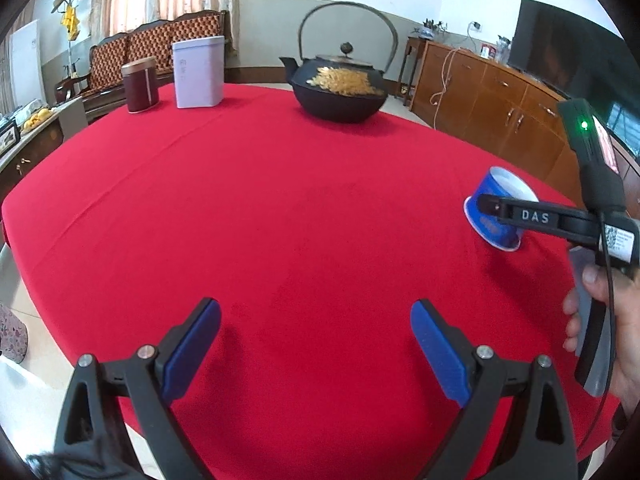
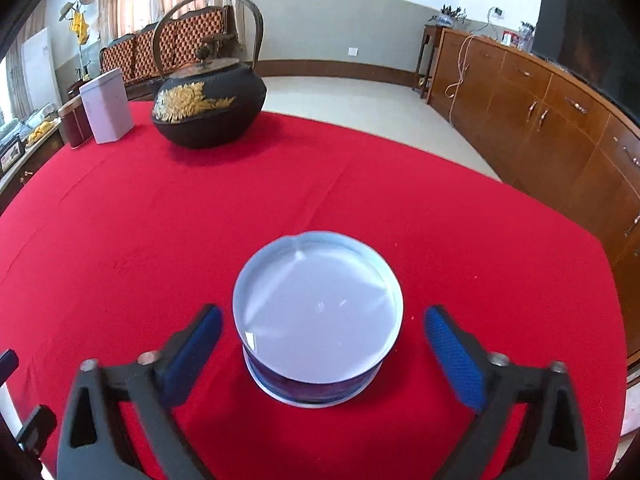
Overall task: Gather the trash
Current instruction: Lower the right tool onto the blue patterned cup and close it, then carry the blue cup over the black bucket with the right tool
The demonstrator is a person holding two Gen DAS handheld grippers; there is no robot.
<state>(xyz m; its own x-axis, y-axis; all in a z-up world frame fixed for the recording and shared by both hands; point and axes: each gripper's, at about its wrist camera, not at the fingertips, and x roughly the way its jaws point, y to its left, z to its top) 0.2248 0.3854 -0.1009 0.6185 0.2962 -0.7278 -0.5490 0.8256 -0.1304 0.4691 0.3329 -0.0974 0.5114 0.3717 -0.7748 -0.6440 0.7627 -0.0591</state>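
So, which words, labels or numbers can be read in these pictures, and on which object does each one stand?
"DAS": white letters on a finger of the right gripper.
White sticker on that gripper's body: a code and small print, too small to read.
Blue cup: orange print on its side, blurred.
White tin: faint marks, unreadable.
Teapot: gold pattern only, no text.

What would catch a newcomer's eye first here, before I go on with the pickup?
The bright red tablecloth fills both views. In the right wrist view, an empty blue cup with a white inside stands between the right gripper's blue pads, jaws open and not touching it. At the far side stands a black iron teapot with a gold flower, and left of it a pale tin and a dark red canister.
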